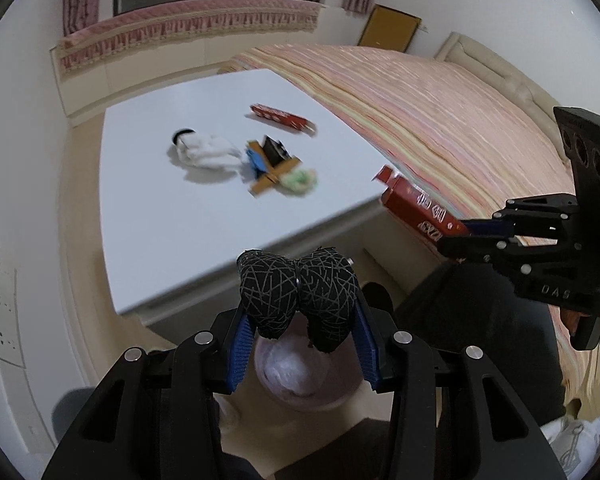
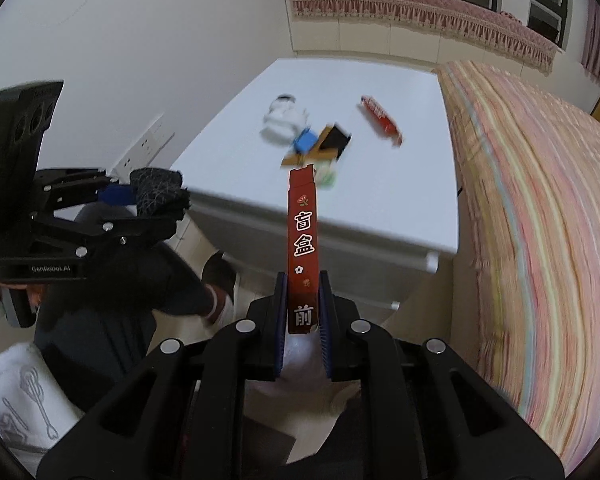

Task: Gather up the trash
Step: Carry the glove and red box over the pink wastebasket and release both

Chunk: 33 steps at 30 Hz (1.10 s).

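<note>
Bedside white desk (image 1: 160, 216) carries remaining litter; clear of the desk, left gripper (image 1: 298, 292) pinches a black wad (image 1: 296, 284), right gripper (image 2: 303, 308) pinches a red box (image 2: 302, 240), apparently mid-carry, next needing release above the bin (image 1: 300, 376) below the desk

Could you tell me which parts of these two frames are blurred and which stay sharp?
Left wrist view: the trash pile on the white table is smeared, while the left gripper and its black patterned fabric are crisp. Right wrist view: the striped bedspread streaks, but the red box in the right gripper reads clearly.
</note>
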{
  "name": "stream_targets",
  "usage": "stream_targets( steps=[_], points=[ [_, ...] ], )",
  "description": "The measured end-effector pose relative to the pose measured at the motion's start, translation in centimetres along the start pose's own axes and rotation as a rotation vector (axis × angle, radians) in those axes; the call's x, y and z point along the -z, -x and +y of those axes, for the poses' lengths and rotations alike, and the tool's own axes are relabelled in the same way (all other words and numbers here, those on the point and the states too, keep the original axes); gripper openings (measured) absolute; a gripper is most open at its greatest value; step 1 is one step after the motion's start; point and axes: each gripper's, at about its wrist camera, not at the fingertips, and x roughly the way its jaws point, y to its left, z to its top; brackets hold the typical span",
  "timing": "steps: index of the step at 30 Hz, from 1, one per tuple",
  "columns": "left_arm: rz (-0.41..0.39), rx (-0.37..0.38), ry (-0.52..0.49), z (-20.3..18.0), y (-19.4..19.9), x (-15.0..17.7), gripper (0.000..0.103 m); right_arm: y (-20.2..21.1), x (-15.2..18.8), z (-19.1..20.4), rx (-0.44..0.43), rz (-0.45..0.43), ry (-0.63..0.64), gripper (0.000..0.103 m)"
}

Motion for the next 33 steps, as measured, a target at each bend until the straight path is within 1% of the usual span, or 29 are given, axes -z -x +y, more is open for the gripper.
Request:
stream_targets(
  steps=[3,7,15,18,19,20,21,22,23,25,28,33],
  points=[
    [0.014,0.016,-0.006,-0.8,-0.1,1.1,0.044,-0.1,1.9,0.5,-0.016,0.026,-0.002,0.014],
    [0.026,0.026,-0.014,-1.6,-0.3,2.0,0.044,-0.1,2.9,0.8,-0.026,0.035,-0.011,0.014],
    [0.041,0.038,-0.023,-2.2,-0.4,2.4,0.046,0.0,3.2,0.8,-0.056,0.036,-0.02,0.014],
    [0.04,0.051,-0.029,-2.3,-0.4,2.5,0.051,-0.1,3.2,0.8,-0.071,0.039,-0.019,0.015],
    [0.039,0.055,-0.027,-2.3,-0.4,2.5,0.057,-0.2,3.2,0.7,-0.07,0.041,-0.019,0.022],
    [0.038,0.052,-0.024,-2.3,-0.5,2.5,0.07,-0.3,3.1,0.7,-0.058,0.04,-0.019,0.032],
    [0.034,0.049,-0.018,-2.1,-0.5,2.5,0.08,-0.2,3.1,0.5,-0.051,0.034,-0.02,0.06],
    [0.012,0.035,-0.004,-1.8,-0.3,2.5,0.09,-0.1,3.1,0.4,-0.045,0.023,-0.025,0.078],
    [0.005,0.025,0.002,-1.7,-0.2,2.4,0.09,-0.1,3.1,0.2,-0.039,0.016,-0.03,0.08],
    [0.005,-0.002,0.011,-1.3,-0.2,2.2,0.09,-0.2,3.0,-0.1,-0.013,0.022,-0.04,0.089],
    [-0.006,-0.015,0.027,-0.8,0.1,2.1,0.095,-0.5,2.9,-0.5,0.005,0.027,-0.058,0.092],
    [-0.01,-0.031,0.038,-0.2,0.3,2.0,0.095,-1.0,2.7,-0.7,0.002,0.035,-0.073,0.096]
  ],
)
